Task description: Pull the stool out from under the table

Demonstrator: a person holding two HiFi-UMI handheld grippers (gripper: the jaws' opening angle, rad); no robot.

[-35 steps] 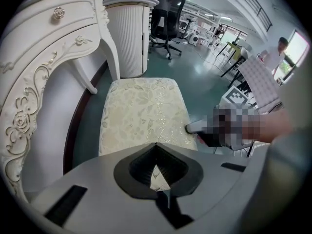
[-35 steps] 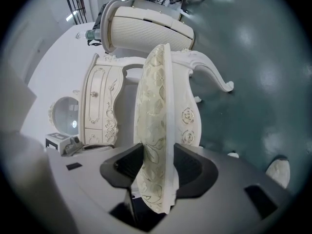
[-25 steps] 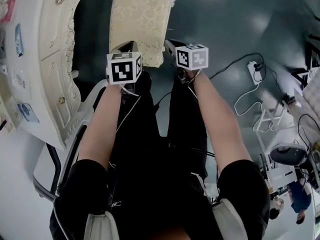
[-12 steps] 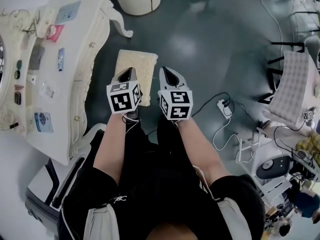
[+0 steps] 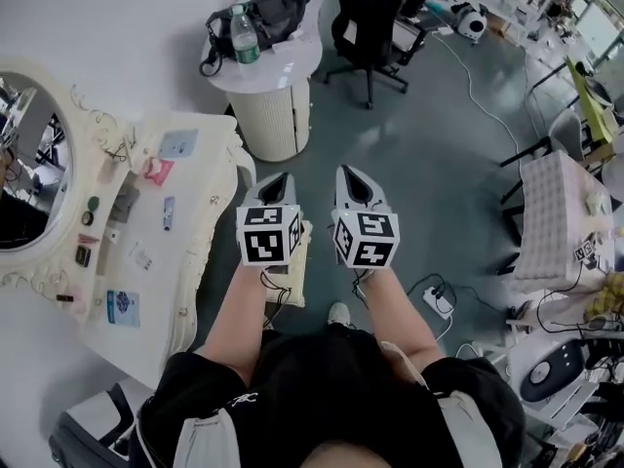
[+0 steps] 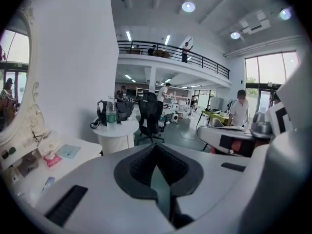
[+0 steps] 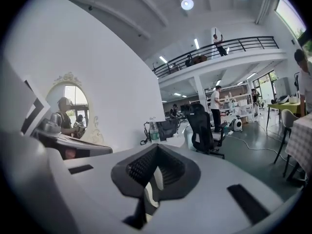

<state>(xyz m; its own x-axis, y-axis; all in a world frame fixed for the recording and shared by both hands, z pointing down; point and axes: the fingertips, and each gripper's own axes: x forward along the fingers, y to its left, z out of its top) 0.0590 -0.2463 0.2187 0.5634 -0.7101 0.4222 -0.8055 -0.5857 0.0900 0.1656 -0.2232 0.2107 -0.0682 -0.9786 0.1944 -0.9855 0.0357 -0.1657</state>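
Note:
The stool shows only as a strip of cream cushion on the grey floor beside the white dressing table; my left gripper and forearm hide most of it. Both grippers are held side by side well above it, pointing out into the room. In the head view my left gripper is shut with nothing in it, and my right gripper is shut and empty too. The left gripper view has the shut pads against the room, and the right gripper view shows the same.
An oval mirror stands on the dressing table. Beyond it is a round white table with a bag and a water bottle, then a black office chair. A power strip with cables lies at the right, near a checked seat.
Both grippers have risen from low beside the stool cushion to pointing level at the room. The head view has lifted, and the cushion has slid under my left arm.

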